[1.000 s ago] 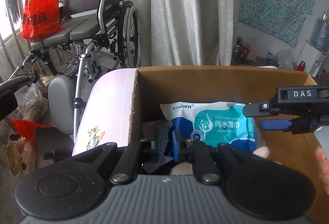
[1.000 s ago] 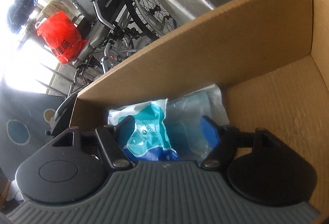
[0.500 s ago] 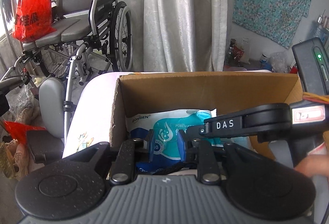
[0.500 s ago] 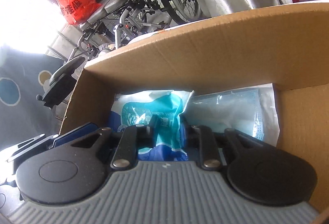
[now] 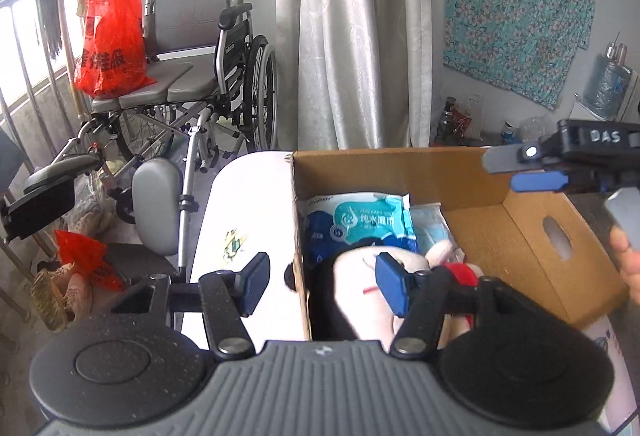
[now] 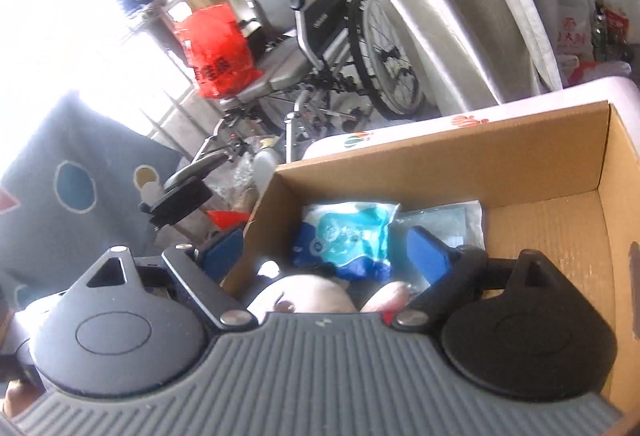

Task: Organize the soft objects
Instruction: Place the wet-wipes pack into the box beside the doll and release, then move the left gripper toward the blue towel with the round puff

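Left wrist view: left gripper is spread wide, straddling the cardboard box wall, holding nothing. The plush toy lies inside the box's near corner, in front of the wipes pack.

Right wrist view: right gripper is also spread, empty, above the plush. I'd lift both straight up, clear of the wall.

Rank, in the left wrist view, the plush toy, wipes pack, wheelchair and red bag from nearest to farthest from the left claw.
1. Plush toy, in the box beside the claw's right finger.
2. Wipes pack, deeper in the box.
3. Wheelchair, beyond the table, left.
4. Red bag, on its seat, far left; close to call.
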A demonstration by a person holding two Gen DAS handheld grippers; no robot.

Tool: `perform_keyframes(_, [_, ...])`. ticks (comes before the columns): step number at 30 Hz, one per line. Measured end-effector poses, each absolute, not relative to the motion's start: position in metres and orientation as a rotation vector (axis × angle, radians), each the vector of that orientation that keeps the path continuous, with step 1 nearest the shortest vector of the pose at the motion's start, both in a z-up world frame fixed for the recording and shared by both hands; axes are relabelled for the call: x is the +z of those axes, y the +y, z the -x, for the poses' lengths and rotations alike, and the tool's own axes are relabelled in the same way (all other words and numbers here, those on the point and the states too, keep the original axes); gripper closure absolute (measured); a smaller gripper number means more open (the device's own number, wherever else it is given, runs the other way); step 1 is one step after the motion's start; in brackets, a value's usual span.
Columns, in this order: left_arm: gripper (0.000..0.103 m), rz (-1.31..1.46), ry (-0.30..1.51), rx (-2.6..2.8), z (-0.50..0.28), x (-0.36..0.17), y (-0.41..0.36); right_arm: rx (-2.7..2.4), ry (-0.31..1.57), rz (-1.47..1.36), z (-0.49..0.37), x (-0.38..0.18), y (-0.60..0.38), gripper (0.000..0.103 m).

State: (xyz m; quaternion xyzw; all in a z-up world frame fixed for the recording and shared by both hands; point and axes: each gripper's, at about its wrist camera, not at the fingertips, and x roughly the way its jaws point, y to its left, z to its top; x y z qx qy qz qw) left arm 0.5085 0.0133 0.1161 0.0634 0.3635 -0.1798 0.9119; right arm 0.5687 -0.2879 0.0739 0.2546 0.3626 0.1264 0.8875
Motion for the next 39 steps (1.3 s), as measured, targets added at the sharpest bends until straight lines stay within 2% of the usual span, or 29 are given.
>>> perform_keyframes(7, [0.043,-0.194,0.819,-0.424,-0.387,0.102,0.042,0.384,0.81,-0.369,-0.444,0.126,-0.282,0.013])
perform_keyframes(12, [0.044,-0.14,0.894,-0.551,-0.295,0.078,0.024,0.471,0.896,-0.444,-0.342,0.114,-0.291,0.013])
perform_keyframes(16, [0.044,-0.176,0.889,-0.7,-0.238,0.057,-0.007,0.469,0.903,-0.452,-0.255,0.09,-0.296,0.013])
perform_keyframes(26, [0.044,-0.099,1.021,-0.837,-0.213,-0.009,-0.089,0.143,0.982,-0.636,-0.169,-0.008,-0.377,0.013])
perform_keyframes(29, [0.053,-0.128,1.033,-0.866,-0.21,-0.019,-0.116,0.091,0.993,-0.675,-0.149,-0.022,-0.398,0.013])
perform_keyframes(38, [0.055,-0.309,1.009,-0.992,-0.19,-0.039,-0.187,0.058,1.006,-0.664,-0.12,-0.047,-0.415,0.011])
perform_keyframes(39, [0.06,-0.338,0.996,-0.989,-0.188,-0.04,-0.19,0.057,1.009,-0.649,-0.119,-0.047,-0.413,0.011])
